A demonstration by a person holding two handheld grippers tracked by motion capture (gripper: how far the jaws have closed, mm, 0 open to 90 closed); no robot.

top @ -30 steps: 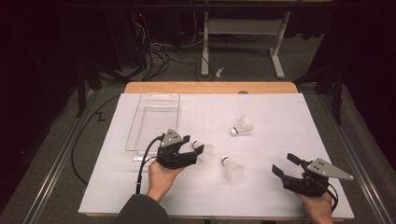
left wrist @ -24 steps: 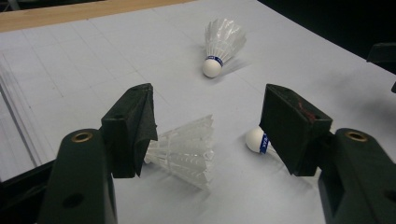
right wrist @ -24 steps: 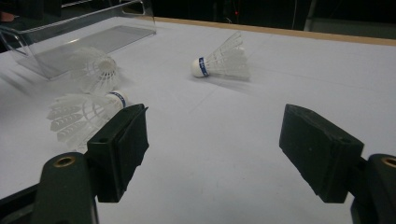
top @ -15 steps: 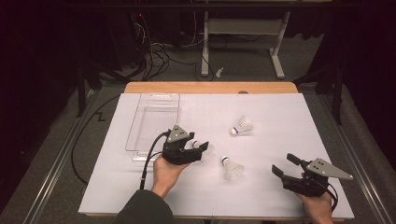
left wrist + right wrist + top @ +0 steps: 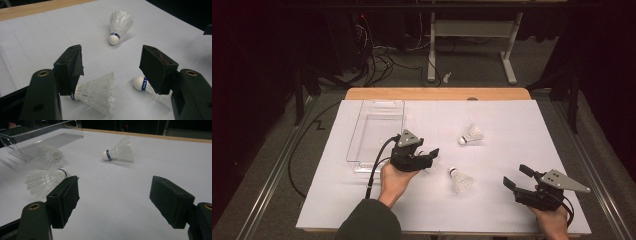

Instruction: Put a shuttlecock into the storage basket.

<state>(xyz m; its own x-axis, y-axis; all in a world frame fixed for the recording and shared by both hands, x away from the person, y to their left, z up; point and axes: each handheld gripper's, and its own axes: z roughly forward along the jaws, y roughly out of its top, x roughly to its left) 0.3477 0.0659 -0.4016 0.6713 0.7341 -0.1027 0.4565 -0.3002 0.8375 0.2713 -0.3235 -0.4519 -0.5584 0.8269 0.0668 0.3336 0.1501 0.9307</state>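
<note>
Left gripper (image 5: 110,65) spread wide over nearest shuttlecock (image 5: 96,91); featherlight, skirt crushable, so better pinched gently near cork, beside left jaw.

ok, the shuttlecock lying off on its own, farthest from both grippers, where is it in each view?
High view: shuttlecock just right of the picture's centre, cork toward lower left.
Left gripper view: shuttlecock at top centre, above the gap between the jaws, cork toward the camera.
Right gripper view: shuttlecock at upper centre, cork to the left.
Shared landmark: the wooden table edge runs behind it.
</note>
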